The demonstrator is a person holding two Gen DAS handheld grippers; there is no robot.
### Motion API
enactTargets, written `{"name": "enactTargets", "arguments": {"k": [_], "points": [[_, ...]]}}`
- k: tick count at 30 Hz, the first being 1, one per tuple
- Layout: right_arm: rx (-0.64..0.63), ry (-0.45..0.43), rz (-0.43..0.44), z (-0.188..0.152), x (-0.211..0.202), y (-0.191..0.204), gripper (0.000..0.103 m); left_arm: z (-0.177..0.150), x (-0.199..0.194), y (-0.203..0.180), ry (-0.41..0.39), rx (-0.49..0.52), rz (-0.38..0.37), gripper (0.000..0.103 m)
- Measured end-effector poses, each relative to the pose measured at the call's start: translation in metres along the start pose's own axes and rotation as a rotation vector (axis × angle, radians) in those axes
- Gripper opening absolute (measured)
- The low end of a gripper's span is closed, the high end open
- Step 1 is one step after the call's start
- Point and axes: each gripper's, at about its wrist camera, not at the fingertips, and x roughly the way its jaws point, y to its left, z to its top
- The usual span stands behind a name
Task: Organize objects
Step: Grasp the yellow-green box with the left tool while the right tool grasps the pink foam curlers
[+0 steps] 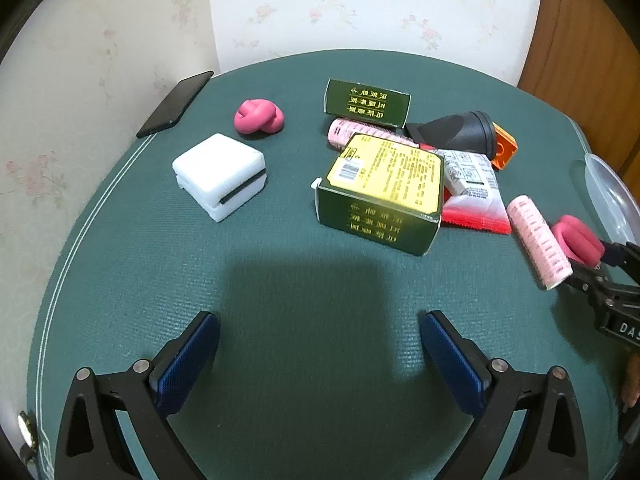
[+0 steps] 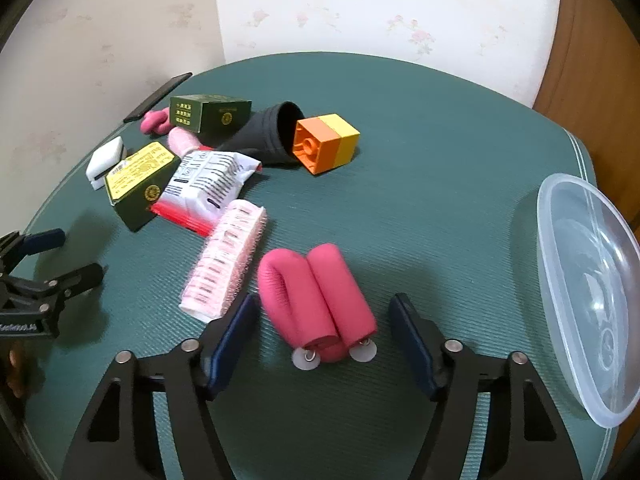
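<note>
Woven green cloth covers the counter [image 2: 420, 160] — matt, ribbed. A clear plastic bowl [image 2: 576, 280] gleams; the folded pink foam roller [image 2: 316, 300] looks soft, the green cardboard box [image 1: 380, 196] glossy.

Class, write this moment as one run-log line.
left gripper: open, empty | right gripper: open, straddling folded pink foam roller | clear container: empty
</note>
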Motion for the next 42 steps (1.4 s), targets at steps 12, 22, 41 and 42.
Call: {"name": "enactTargets", "arguments": {"k": [12, 22, 41, 42], "points": [[0.023, -0.012, 0.017, -0.001, -0.004, -0.006, 0.063, 0.028, -0.005, -0.015, -0.049, 0.027, -0.019, 0.103], [0.029, -0.015, 0.024, -0.001, -0.003, -0.007, 0.063, 0.051, 0.006, -0.022, -0.06, 0.05, -0.03, 0.097], [0.031, -0.016, 0.026, -0.001, -0.003, -0.007, 0.063, 0.053, 0.027, -0.018, -0.041, 0.03, -0.087, 0.073], [0.031, -0.016, 0.026, -0.001, -0.003, -0.007, 0.063, 0.053, 0.025, -0.017, -0.045, 0.027, -0.092, 0.073]]}}
